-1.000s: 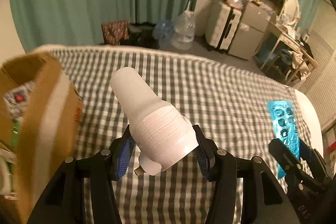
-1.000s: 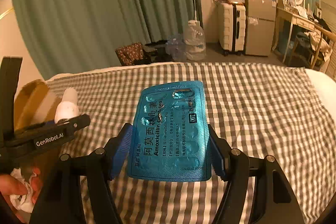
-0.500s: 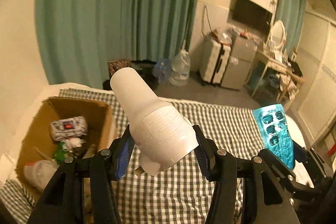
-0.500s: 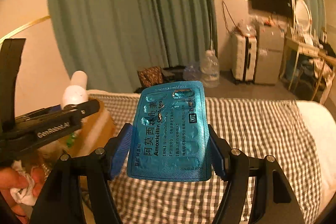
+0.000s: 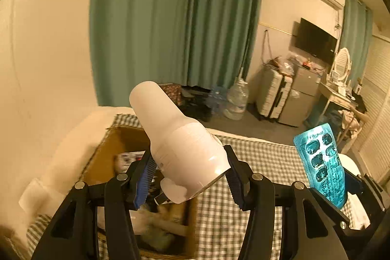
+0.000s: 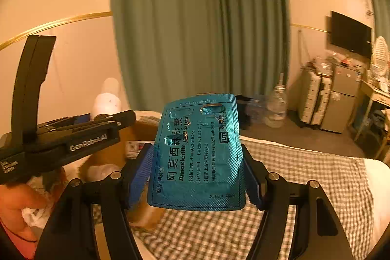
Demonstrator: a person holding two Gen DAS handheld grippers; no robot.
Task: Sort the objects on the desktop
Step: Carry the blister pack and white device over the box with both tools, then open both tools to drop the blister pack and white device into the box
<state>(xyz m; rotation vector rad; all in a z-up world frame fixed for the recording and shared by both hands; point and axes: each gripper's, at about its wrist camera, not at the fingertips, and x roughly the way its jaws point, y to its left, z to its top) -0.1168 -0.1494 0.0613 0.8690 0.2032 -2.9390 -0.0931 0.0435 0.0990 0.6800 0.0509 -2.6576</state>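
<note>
Left gripper point(image 5: 187, 174): its blue-padded fingers are clamped on the wide lower body of a white plastic bottle point(image 5: 178, 145), which tilts up and to the left with its narrower end uppermost. The bottle is held in the air above an open cardboard box point(image 5: 117, 145); the box sits on a bed covered by a grey-and-white checked bedsheet point(image 5: 265, 157) and holds assorted items too blurred to name

Right gripper point(image 6: 197, 177): its fingers are pressed against the two long edges of a teal amoxicillin blister pack point(image 6: 197, 157), printed foil side toward the camera, with several pockets already pushed out near its top. The pack is raised clear of the bedsheet point(image 6: 304, 174). In the left wrist view the same pack point(image 5: 321, 162) stands upright at the right, beside the bottle but apart from it

In the right wrist view the left gripper point(image 6: 97, 123) appears at the left with the bottle point(image 6: 107, 99) rising above it, and the box point(image 6: 143, 133) lies behind both. Green curtains point(image 5: 175, 23) hang behind the bed
</note>
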